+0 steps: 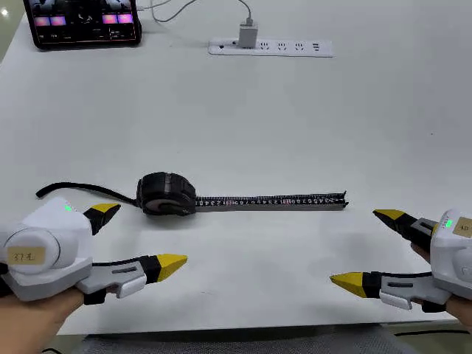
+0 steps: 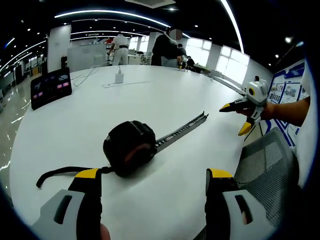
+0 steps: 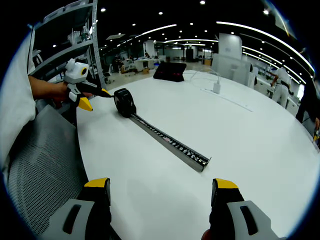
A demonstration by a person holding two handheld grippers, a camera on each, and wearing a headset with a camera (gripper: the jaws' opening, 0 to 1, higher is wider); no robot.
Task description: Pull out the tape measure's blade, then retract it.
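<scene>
1. I see a white counter (image 1: 295,110).
2. Between my left tool (image 1: 145,234) and right tool (image 1: 358,246) lies the tape measure (image 1: 167,194), its blade (image 1: 273,200) out toward the right tool.
3. Well beyond both tools lie a power strip (image 1: 270,47) and a lit tablet (image 1: 82,21).

left tool (image 1: 140,237) agape, right tool (image 1: 366,248) agape

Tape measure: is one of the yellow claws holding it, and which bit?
Nothing is held. The left gripper and right gripper are both open and off the tape measure, which lies on the table, blade out.
</scene>
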